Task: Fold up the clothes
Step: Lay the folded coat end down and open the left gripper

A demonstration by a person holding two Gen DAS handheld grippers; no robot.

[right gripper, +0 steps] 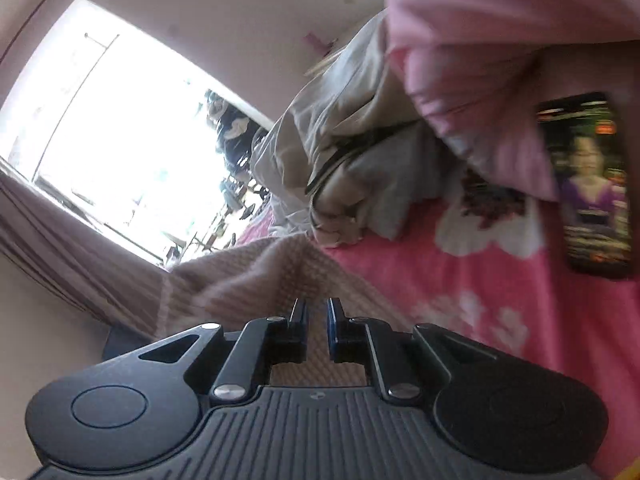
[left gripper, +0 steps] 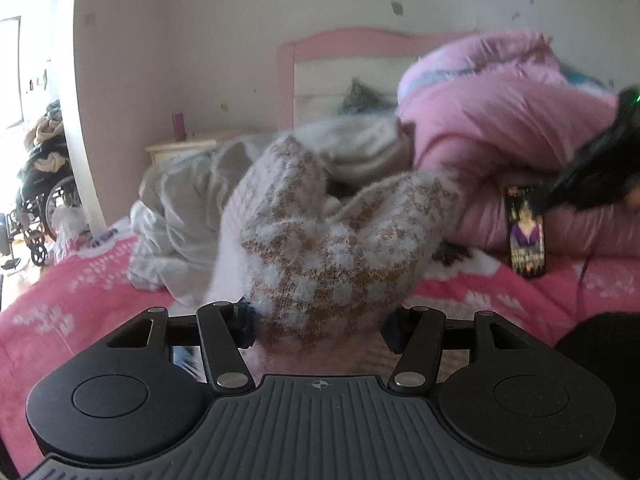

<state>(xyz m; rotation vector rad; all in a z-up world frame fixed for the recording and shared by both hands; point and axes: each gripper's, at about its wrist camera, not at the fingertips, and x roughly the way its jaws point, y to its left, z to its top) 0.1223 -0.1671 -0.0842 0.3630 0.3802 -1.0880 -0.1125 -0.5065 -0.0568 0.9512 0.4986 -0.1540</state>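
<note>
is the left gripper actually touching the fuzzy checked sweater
Touching. The left wrist view shows the fuzzy checked sweater bunched between the left gripper, its fabric pressed against both finger pads with no gap visible.

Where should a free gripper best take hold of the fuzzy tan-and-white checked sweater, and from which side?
Probably the raised sleeve-like fold at the top of the fuzzy checked sweater, approached from above. The sweater is bunched in a mound, with its near end already between the left gripper jaws, so that upstanding lobe is the freest part.
</note>
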